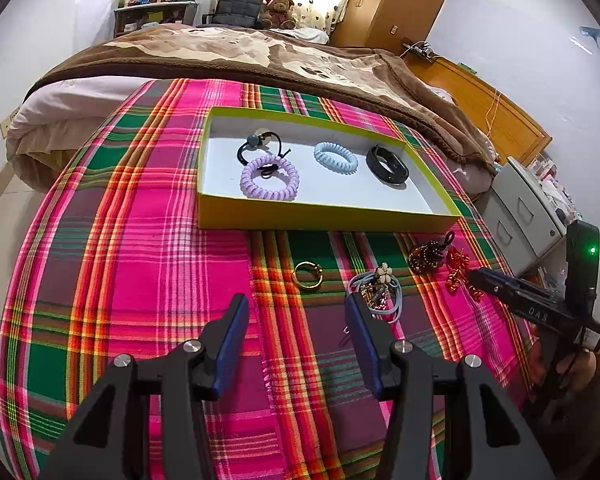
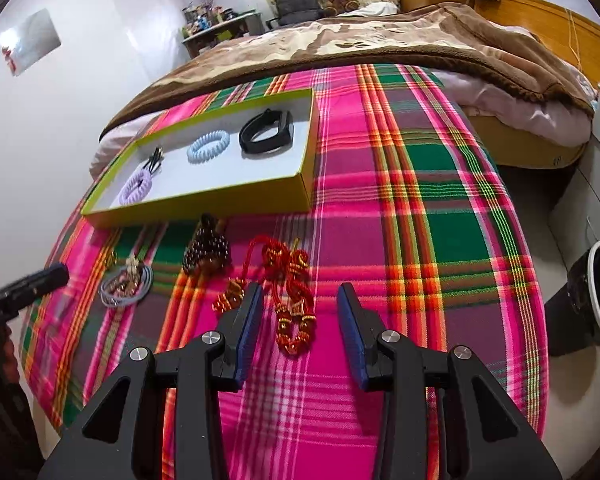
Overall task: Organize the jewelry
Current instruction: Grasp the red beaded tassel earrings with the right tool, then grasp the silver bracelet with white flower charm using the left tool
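We count one yellow-green tray (image 1: 324,216) on the plaid cloth (image 1: 140,240). Inside it, four pieces: two coil hair ties, one purple (image 1: 269,178) and one light blue (image 1: 335,157); one black elastic tie with a bead (image 1: 260,145); one black band (image 1: 387,164). Outside the tray, four more pieces: one gold ring (image 1: 308,275), one blue-grey hair tie with a flower charm (image 1: 380,289), one dark beaded bracelet (image 2: 207,254), one red and gold knotted cord piece (image 2: 290,292). Total: eight pieces. Two grippers, left (image 1: 296,320) and right (image 2: 298,304). One teddy bear (image 1: 278,10) on the bed.
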The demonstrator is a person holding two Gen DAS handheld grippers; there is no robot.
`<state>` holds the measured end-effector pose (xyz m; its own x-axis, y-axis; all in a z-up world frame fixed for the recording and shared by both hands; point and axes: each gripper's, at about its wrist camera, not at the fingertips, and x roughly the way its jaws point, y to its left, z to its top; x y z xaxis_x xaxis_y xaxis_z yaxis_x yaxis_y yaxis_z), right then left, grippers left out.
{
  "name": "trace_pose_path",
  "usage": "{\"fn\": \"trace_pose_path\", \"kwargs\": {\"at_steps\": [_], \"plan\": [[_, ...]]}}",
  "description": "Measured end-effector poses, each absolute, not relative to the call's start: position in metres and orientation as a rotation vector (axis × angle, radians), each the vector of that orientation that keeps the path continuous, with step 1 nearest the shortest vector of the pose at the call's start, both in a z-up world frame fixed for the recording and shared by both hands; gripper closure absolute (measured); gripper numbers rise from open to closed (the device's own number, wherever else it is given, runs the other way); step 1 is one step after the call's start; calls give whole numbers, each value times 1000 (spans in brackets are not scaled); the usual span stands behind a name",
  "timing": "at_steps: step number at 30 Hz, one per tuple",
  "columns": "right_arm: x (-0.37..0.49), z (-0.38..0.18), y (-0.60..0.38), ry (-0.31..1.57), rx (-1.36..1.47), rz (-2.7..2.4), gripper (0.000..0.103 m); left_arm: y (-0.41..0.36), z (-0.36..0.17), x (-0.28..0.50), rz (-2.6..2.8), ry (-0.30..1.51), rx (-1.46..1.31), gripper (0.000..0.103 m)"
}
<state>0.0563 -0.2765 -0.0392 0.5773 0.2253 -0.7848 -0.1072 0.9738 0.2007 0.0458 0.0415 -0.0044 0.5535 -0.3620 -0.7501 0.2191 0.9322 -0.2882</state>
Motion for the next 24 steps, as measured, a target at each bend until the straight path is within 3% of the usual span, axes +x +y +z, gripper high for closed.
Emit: {"fn": "trace_pose_path", "kwargs": {"at_steps": [10, 12, 14, 24], "plan": [[54, -41, -261, 942, 22, 176, 64, 27, -7, 46, -373, 941, -151, 51], [52, -41, -261, 940, -2, 153, 80, 26, -7, 46, -374, 942, -146, 51], [51, -41, -262, 940, -4, 148, 88, 24, -7, 47, -372, 945, -144, 51], [41, -26, -280, 862, 91, 138, 91, 17, -9, 48, -380, 950, -125, 51]]}}
